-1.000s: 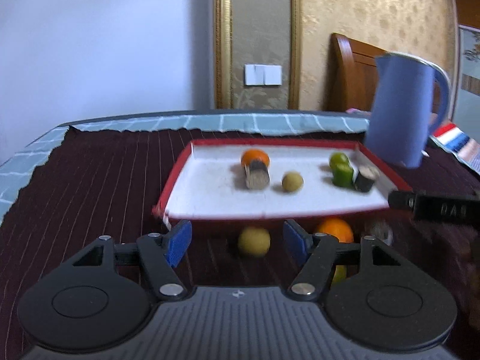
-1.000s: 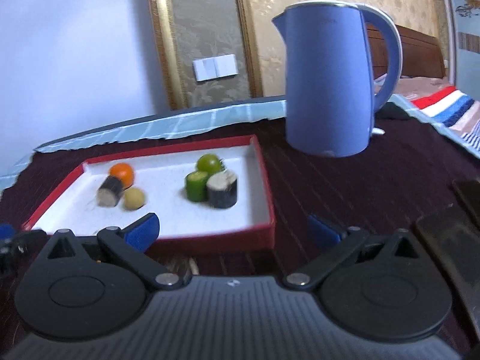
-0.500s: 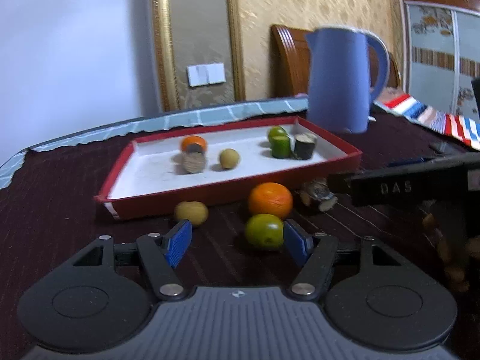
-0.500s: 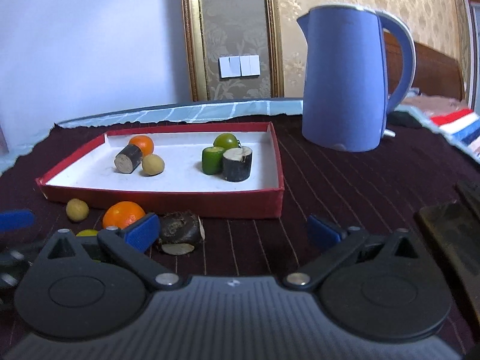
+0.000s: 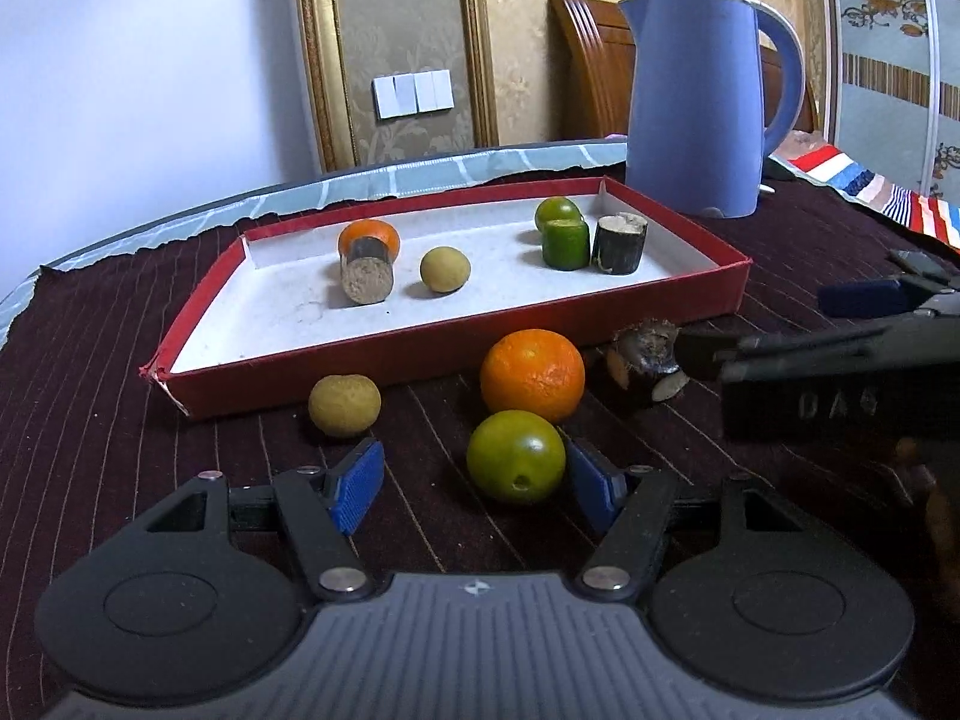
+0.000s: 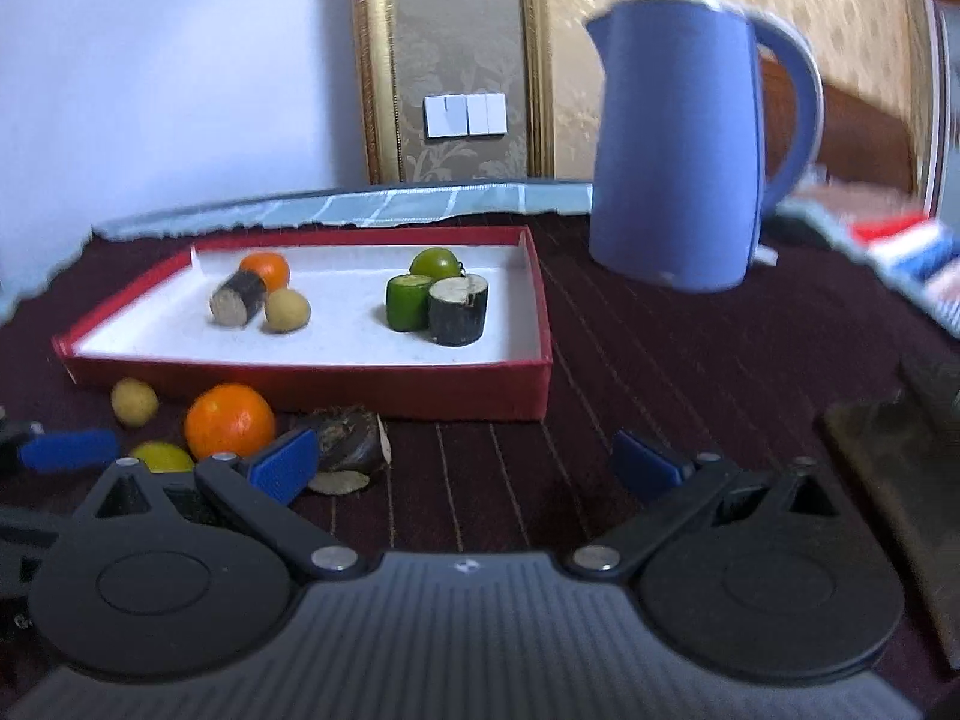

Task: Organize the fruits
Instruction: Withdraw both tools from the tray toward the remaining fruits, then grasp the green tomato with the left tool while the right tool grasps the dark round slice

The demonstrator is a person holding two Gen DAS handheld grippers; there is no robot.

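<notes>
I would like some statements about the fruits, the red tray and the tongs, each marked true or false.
1. The green fruit on the cloth lies between the open fingers of the left tongs. True.
2. The red tray holds nothing. False: it holds several pieces, among them a small orange and a green cylinder.
3. The large orange lies inside the tray. False: it sits on the cloth in front of the tray's near wall.
4. The blue kettle stands outside the tray, behind its far right corner. True.
5. The right tongs are shut on a yellow fruit. False: they are open and hold nothing.
</notes>
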